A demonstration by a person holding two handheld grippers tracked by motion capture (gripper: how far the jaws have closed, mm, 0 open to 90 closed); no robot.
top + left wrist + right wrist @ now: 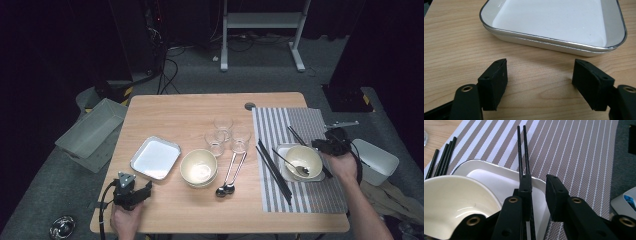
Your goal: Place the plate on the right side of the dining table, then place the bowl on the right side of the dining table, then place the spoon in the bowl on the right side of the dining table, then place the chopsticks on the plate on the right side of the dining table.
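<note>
Right tongs (537,185) at centre frame are opening off the chopsticks (523,150), leaving them along the tray (499,173) edge beside the bowl (454,200), place-setting style. Left tongs (540,83) are idling released, lower frame.

The desk (175,120) is showing a pale wood grain. Just ahead of the black left tongs (540,83), a white tray (554,22) is showing a silvery rim. The black right tongs (537,192) are hovering over a placemat (574,152) striped in grey-brown and white. Under them a pair of black chopsticks (522,147) is lying across a white dish (499,176), and beside them a cream bowl (456,200) is gleaming. Farther to their left, more black chopsticks (441,160) are lying on the stripes. Between the two tongs another cream bowl (198,167) is standing near silver spoons (227,175) and clear glasses (225,132).
</note>
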